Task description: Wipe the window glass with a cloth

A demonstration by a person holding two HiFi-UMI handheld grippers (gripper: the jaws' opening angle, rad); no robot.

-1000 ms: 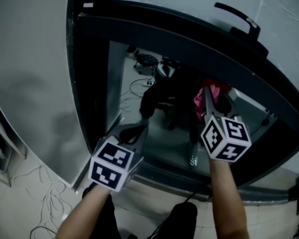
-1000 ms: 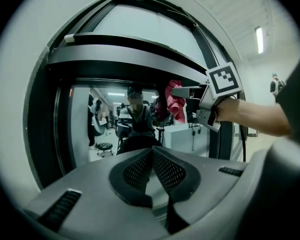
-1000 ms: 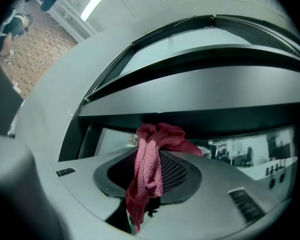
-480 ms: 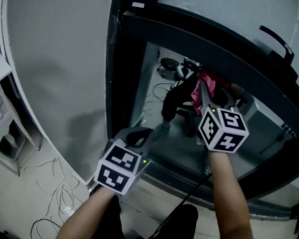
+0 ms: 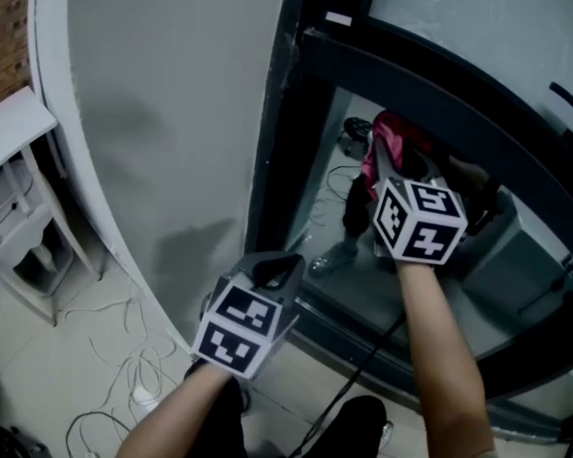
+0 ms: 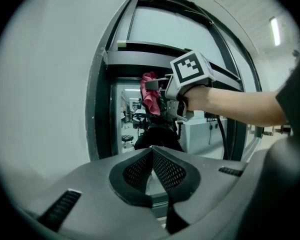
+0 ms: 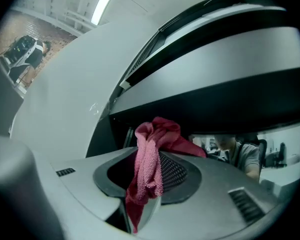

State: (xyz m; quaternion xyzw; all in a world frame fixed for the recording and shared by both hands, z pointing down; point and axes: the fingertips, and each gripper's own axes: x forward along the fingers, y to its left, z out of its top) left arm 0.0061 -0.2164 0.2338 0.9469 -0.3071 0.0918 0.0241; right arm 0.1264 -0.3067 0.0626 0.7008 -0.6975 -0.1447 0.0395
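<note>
- Over the last 1 second the right gripper is climbing the window glass. The pink cloth was sitting lower on the pane, and now it's bunching up right under the dark crossbar, close to the left side of the frame
- So I'm reading the wipe as well under way and heading into the upper edge, with the lower pane probably still waiting
- The left gripper is hanging low near the bottom of the frame, well apart from the cloth, not helping
- The left gripper view is giving what the head view isn't: its 2 pads are pressed together at the tips with nothing between, plus a side look at the cloth, seemingly against the glass
- The right gripper view is showing the cloth pinched between the jaws and draping down over them; in the head view the cube is blocking that
</note>
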